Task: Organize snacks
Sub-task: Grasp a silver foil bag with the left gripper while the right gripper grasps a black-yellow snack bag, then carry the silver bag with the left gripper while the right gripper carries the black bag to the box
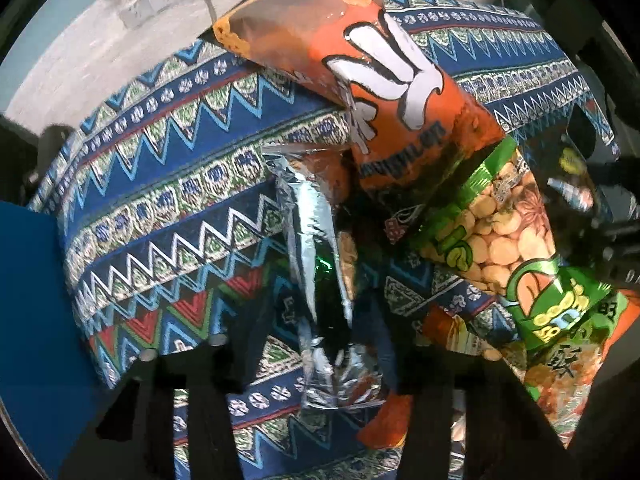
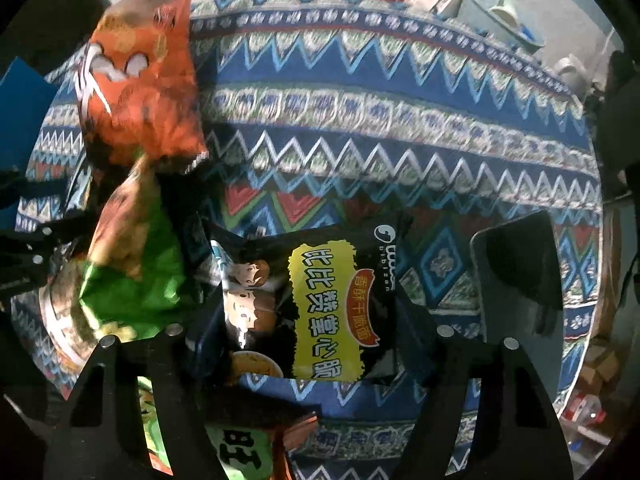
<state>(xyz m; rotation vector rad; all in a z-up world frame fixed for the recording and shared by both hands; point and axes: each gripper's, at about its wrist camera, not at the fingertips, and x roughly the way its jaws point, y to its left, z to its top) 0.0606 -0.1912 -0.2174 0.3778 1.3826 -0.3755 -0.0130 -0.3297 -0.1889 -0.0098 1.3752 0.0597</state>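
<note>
My left gripper [image 1: 320,364] is shut on the silver crimped end of an orange snack bag [image 1: 384,80], which sticks up and away over the patterned cloth; the bag also shows in the right wrist view [image 2: 140,92]. A green bean snack bag [image 1: 500,232] lies to its right and shows in the right wrist view [image 2: 136,272]. My right gripper [image 2: 312,344] is open around a black snack bag with a yellow label [image 2: 324,312], its fingers on either side of the bag on the cloth. The right gripper appears dark at the right edge of the left wrist view [image 1: 600,208].
A blue patterned tablecloth [image 2: 400,140] covers the table. A black phone-like slab [image 2: 520,276] lies right of the black bag. A blue box [image 1: 32,320] stands at the left. More orange and green bags [image 2: 240,452] lie near the front edge. Buckets and clutter stand beyond the table.
</note>
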